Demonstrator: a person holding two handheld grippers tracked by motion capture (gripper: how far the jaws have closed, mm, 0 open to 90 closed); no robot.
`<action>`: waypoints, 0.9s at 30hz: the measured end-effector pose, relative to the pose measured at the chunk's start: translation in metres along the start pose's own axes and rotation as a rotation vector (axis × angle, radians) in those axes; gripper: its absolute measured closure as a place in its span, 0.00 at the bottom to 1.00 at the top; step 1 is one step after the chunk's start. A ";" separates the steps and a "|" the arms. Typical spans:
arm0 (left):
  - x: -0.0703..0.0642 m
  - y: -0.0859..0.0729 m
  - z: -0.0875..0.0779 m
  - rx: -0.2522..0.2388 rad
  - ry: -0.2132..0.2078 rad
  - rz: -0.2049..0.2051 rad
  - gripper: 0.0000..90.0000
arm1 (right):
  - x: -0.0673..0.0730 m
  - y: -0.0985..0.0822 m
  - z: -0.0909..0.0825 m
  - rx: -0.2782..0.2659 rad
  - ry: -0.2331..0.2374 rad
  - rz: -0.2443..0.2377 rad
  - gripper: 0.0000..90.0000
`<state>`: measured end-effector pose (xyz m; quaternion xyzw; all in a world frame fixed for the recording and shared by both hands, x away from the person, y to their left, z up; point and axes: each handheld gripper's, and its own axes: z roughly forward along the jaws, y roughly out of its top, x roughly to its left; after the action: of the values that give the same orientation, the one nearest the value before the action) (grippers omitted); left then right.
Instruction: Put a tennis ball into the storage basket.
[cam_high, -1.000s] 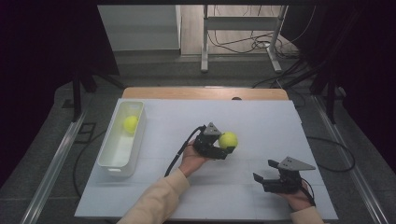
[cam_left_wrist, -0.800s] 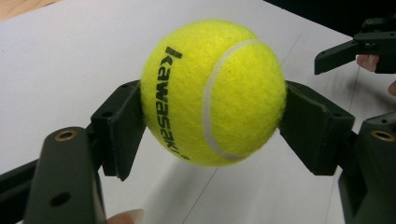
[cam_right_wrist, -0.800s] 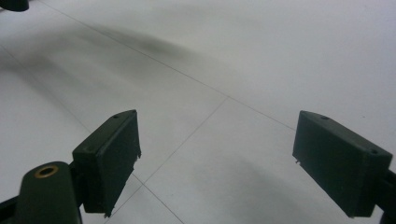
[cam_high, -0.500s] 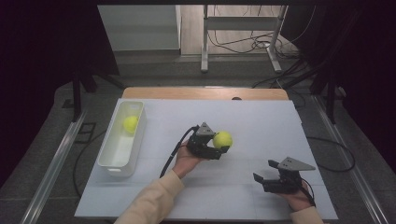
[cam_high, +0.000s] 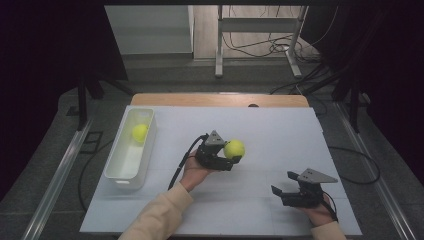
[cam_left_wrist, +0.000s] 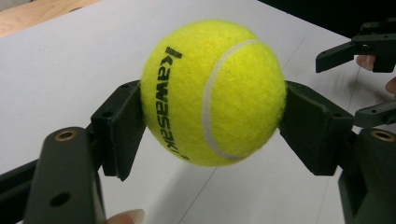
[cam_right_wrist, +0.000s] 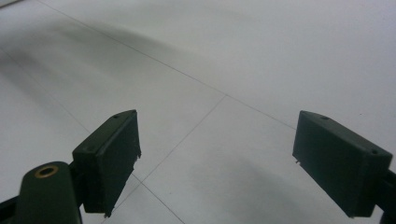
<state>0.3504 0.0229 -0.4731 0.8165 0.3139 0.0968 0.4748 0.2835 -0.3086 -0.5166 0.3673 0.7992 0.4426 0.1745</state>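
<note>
Carried a little toward the table's left edge since the earlier frames, the left gripper (cam_high: 231, 159) and its load sit slightly nearer the bin; the right gripper (cam_high: 284, 184) has not shifted. Largest of all is the white table (cam_high: 280, 125), with a bare wooden strip along its far edge. Next comes the clear plastic bin (cam_high: 116, 172), lying lengthwise close to the left edge, with a yellow ball (cam_high: 139, 132) resting in its far end. Then the two grippers. Near the table's middle, the left gripper is clamped on a tennis ball (cam_left_wrist: 214, 92), one pad on each side, and the ball appears lifted clear of the surface. By the near right corner, the right gripper hangs with its jaws wide apart and nothing between them, bare table beneath.

Judging by the ball already in the bin, this looks like the carry step: the second ball is picked up and on its way across. The next move calls for bringing the held ball over the bin's rim, lowering it inside clear of the first ball, and only then easing the jaws apart
</note>
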 end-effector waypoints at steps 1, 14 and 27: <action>0.000 0.000 -0.002 -0.002 0.002 0.003 0.30 | 0.000 0.000 0.000 0.000 -0.001 0.000 0.17; -0.005 0.001 -0.018 -0.019 0.002 0.021 0.30 | 0.001 0.000 0.000 -0.004 -0.005 -0.005 0.17; -0.002 0.001 -0.028 -0.032 0.013 0.020 0.30 | 0.001 0.001 0.000 -0.002 -0.009 -0.009 0.17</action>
<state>0.3364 0.0416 -0.4573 0.8114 0.3071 0.1120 0.4845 0.2829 -0.3074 -0.5159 0.3654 0.7997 0.4408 0.1805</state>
